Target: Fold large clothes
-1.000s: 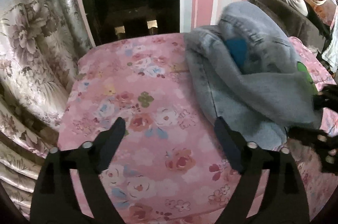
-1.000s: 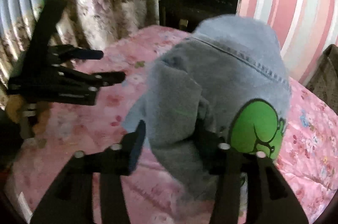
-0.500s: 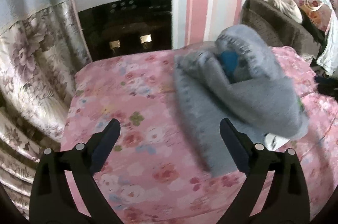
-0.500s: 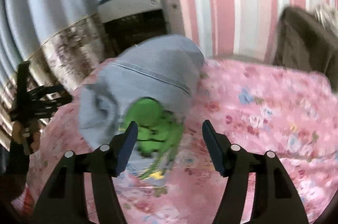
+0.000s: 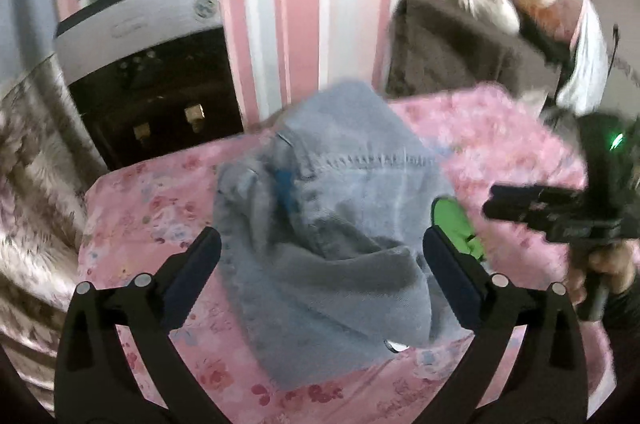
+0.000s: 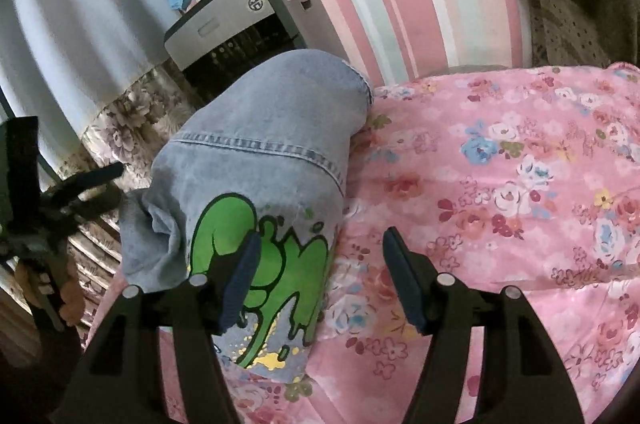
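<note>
Jeans (image 6: pixel 256 160): a bunched, rounded bundle of light denim on the pink floral sheet (image 6: pixel 500 184), lying from near left to far centre in the right wrist view; a green cartoon print (image 6: pixel 260 264) shows on its near end. Neither tool grips it.
Fold state: loosely heaped, I judge, edges not squared; the left wrist view is blurred, so the layers underneath are hard to read.
Left gripper (image 5: pixel 320 256): jaws opening to very wide, nothing pinched; the denim lies beyond and below them.
Right gripper (image 6: pixel 320 264): jaws about half apart, empty; the left finger (image 6: pixel 240 276) overlaps the print, contact unclear.
Risk, slump: the free heap may spring open or sag, being thick and stiff.
Risk, snag: a finger passing close could catch a loose flap and drag the stack askew.
Risk, sheet: a low pinch could gather the sheet with the denim.
Risk, edge: the far end sits near the bed's edge by the dispenser (image 6: pixel 240 24); a push could tip it off.
</note>
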Demonstrator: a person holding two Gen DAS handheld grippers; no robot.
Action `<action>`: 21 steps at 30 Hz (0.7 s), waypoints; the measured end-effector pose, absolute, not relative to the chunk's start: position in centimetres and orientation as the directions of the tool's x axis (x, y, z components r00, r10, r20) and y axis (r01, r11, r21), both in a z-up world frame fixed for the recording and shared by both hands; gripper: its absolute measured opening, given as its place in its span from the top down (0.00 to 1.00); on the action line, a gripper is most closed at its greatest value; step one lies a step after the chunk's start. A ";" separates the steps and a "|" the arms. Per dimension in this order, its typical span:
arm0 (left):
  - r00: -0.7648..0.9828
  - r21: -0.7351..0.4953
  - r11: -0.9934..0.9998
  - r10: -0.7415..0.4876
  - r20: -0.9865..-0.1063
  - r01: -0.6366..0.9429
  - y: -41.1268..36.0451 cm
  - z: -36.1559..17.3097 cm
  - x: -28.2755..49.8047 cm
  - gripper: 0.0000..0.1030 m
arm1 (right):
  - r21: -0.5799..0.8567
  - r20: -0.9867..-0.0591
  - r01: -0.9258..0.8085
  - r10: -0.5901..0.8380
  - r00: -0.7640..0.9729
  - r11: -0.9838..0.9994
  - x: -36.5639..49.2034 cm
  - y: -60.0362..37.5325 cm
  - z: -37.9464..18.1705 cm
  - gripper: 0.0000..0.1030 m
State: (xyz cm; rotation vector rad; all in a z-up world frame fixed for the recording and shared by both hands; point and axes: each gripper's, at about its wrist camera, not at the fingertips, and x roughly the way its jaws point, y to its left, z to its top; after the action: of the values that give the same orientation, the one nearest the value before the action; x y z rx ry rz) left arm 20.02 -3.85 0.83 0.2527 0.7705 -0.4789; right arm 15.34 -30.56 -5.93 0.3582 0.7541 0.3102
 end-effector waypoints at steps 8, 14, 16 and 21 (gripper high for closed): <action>0.468 -0.070 0.843 -0.362 -0.806 0.533 -3.1 -4.4 22.2 0.45 | 0.496 -0.606 -0.181 0.487 0.629 0.850 16.0 -29.1 -8.1 0.40; 0.501 -0.062 0.850 -0.366 -0.784 0.523 -1.5 -3.5 21.4 0.76 | 0.469 -0.582 -0.255 0.513 0.631 0.846 15.9 -26.4 -6.4 0.79; 0.512 -0.059 0.858 -0.359 -0.780 0.511 -0.1 -3.5 20.8 0.82 | 0.421 -0.601 -0.269 0.489 0.632 0.866 15.9 -25.1 -5.6 0.80; 0.523 -0.039 0.882 -0.313 -0.793 0.469 2.9 -5.3 19.2 0.87 | 0.259 -0.651 -0.328 0.415 0.636 0.909 15.5 -20.4 -4.1 0.80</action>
State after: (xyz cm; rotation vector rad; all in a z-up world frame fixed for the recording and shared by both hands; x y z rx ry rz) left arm 19.18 2.95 -5.33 0.1889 0.9069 -0.4717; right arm 15.46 -20.41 -4.13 0.1203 0.7732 0.4253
